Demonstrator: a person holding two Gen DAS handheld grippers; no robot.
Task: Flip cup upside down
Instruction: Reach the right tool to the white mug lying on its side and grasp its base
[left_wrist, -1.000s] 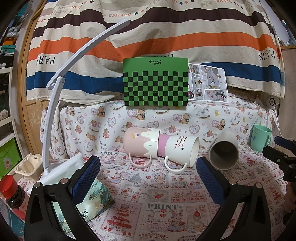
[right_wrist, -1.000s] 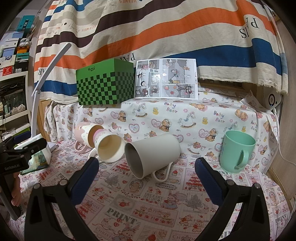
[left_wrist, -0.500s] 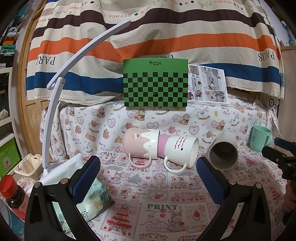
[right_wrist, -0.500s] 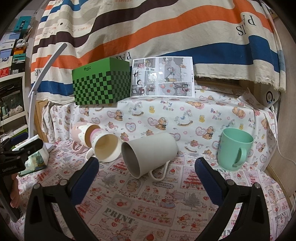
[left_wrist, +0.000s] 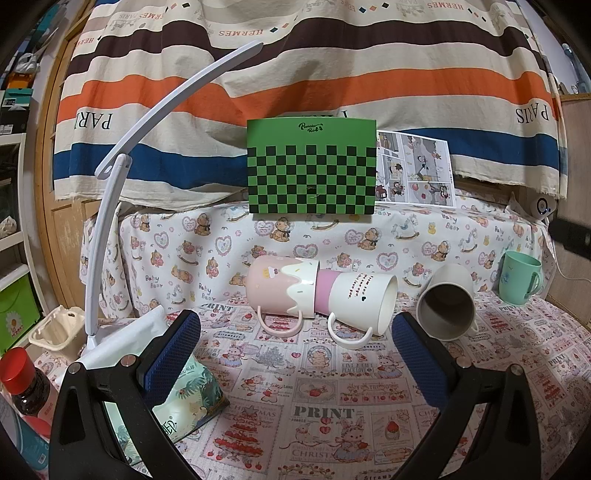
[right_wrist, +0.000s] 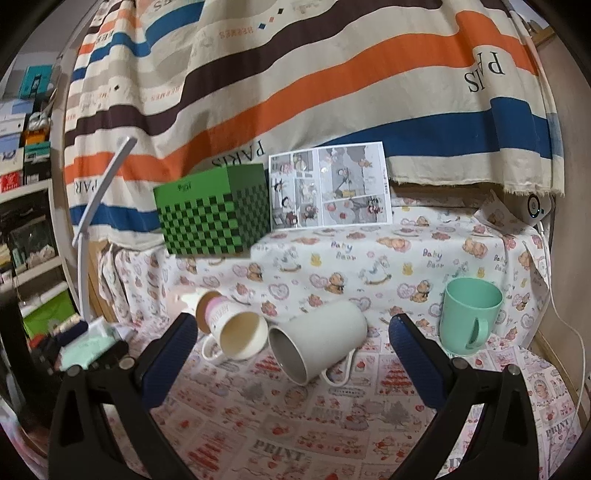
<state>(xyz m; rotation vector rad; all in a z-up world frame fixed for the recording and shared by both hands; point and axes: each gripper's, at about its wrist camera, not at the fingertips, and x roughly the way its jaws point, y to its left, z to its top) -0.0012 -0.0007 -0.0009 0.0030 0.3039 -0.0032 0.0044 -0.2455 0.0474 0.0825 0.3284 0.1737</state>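
Right gripper, jaws apart and empty, frames grey cup at frame centre; cup lies sideways, mouth toward camera.

Glossy ceramic mugs, matt printed tablecloth

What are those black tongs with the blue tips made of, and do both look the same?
Both look alike. The left tongs and right tongs each have two glossy black, plastic-looking arms splaying outward, with silver screw heads near the top. Each arm ends in a long blue pad with a fine dotted grip texture. No cables or markings show.
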